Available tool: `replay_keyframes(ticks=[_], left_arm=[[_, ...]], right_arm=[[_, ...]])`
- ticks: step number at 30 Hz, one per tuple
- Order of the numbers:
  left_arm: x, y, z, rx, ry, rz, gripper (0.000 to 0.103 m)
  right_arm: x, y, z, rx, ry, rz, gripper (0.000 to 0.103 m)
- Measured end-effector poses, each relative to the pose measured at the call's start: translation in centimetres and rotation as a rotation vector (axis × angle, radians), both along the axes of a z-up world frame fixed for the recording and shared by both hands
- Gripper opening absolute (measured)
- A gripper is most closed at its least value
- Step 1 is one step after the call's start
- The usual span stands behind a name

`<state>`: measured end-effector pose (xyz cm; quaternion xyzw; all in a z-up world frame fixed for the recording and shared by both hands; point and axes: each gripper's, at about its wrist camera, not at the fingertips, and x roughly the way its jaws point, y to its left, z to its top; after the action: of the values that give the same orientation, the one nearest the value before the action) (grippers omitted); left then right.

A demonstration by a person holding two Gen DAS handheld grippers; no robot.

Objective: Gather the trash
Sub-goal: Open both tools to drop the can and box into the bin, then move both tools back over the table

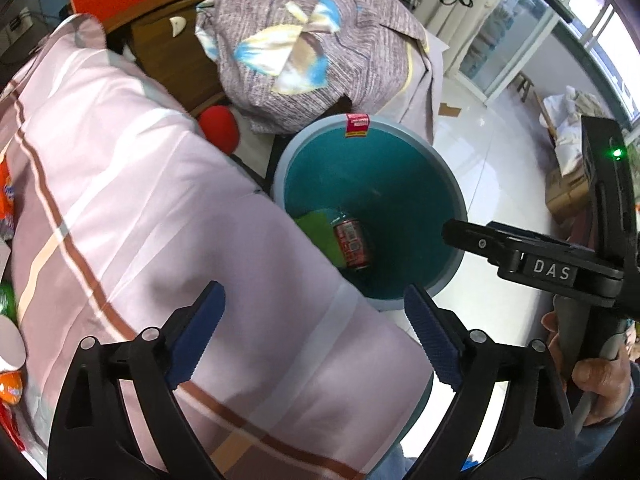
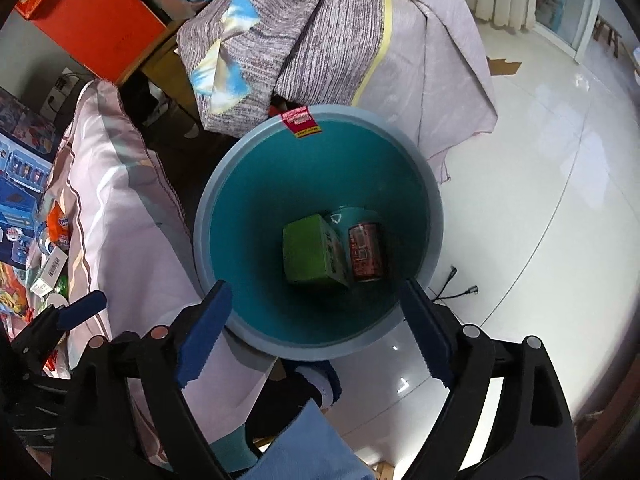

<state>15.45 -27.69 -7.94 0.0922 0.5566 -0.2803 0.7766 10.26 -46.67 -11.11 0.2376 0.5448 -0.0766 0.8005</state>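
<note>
Left wrist view: the left gripper (image 1: 314, 332) points steeply down over the corner of a bed dressed in a pink striped cover (image 1: 132, 208); its jaws stand wide apart with nothing between them, and its blue pads (image 1: 200, 332) touch nothing. Just beyond the bed corner stands a round teal bin (image 1: 408, 184) with a pale blue rim and a red label at its far edge. Inside it, at the bottom, lie 2 pieces of trash: a red drink can (image 1: 352, 246) on its side and a green carton (image 1: 318, 232), partly hidden by the bed cover. The right gripper (image 1: 452, 232) enters from the right edge, held by a hand (image 1: 596, 376), with its visible finger tip over the bin's near-right rim. A grey patterned bundle of fabric (image 1: 304, 48) sits behind the bin. Right wrist view: the right gripper (image 2: 316, 332) looks almost straight down into the bin (image 2: 256, 184); its jaws are spread wide and empty, the 2 fingers framing the bin's near rim without pressing on it. The can (image 2: 366, 252) lies on the bin floor, touching the right side of the carton (image 2: 310, 254). One blue-tipped finger of the left gripper (image 2: 82, 306) shows at the lower left over the bed cover (image 2: 116, 208). White tiled floor (image 2: 540, 200) lies to the right of the bin.
</note>
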Motion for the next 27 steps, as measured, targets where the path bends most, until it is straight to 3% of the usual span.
replay_keyframes(ticks=[13, 27], left_arm=[[-1.6, 7.5, 2.7, -0.053, -0.053, 0.103, 0.094], [-4.7, 23.3, 5.3, -0.091, -0.116, 0.343, 0.097]], right_arm=[[-0.1, 6.2, 3.7, -0.081, -0.034, 0.105, 0.082], [1.1, 20.7, 6.1, -0.148, -0.048, 0.387, 0.082]])
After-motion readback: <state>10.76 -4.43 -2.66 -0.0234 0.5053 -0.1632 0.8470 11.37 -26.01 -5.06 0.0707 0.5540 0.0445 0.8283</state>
